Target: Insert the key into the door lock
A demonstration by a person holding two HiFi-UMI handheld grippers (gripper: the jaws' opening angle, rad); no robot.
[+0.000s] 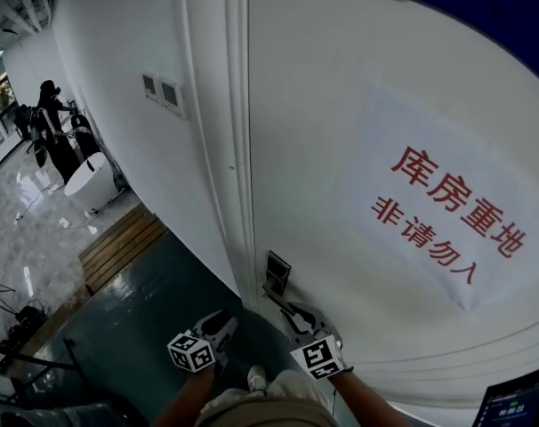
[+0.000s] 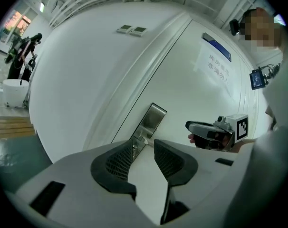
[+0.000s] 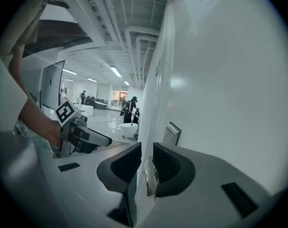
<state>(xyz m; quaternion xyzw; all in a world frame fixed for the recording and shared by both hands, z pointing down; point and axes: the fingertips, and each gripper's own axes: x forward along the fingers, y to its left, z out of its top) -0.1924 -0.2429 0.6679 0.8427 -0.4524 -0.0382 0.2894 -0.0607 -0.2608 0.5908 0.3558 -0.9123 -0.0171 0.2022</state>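
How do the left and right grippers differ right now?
The left gripper has its jaws apart with nothing between them; the right gripper is shut on the key. In the head view the right gripper sits close to the lock; the left gripper hangs farther off, to its left. Both aim at the lock.

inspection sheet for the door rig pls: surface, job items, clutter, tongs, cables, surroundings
Surface: white door with a paper sign in red print.
Job's things: lock plate near the door's edge; key held in the right tongs, not yet in the lock.
Clutter: nothing seen.
Grippers: left tongs open, empty, pointed at the lock plate; right tongs shut on the key.
Cables: nothing seen.
Surroundings: wall switches, dark floor, wooden step, person far off.
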